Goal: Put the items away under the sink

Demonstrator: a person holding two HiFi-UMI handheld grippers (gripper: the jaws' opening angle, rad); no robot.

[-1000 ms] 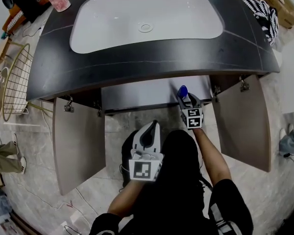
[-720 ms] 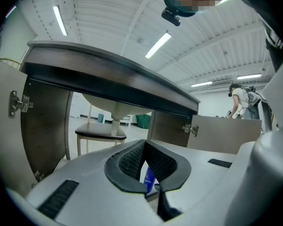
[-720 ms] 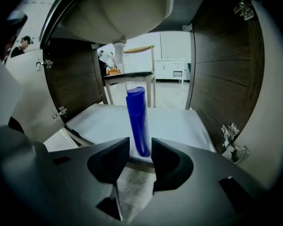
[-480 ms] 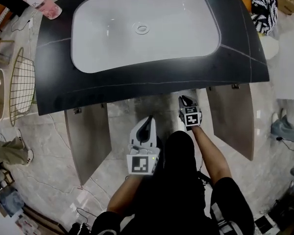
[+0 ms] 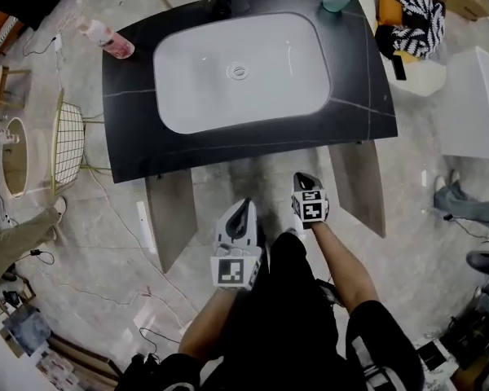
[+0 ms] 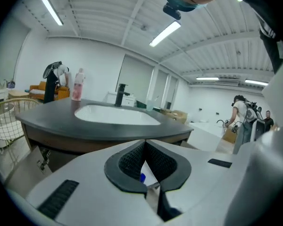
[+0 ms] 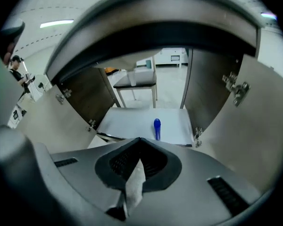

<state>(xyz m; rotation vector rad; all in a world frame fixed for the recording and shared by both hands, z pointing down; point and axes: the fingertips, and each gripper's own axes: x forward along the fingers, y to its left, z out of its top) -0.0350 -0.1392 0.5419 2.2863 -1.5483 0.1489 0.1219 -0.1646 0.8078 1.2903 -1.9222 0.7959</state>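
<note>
Now standing before the sink (image 5: 196, 80) with both cabinet doors (image 5: 169, 218) swung open. Holding left gripper (image 5: 245, 208) with jaws together, nothing between. Just closed right gripper (image 5: 302, 179) too, jaws meeting on nothing. Seeing blue item (image 7: 156, 127) lying on the shelf (image 7: 127, 121) under the sink, between the doors, well apart from both grippers.
</note>
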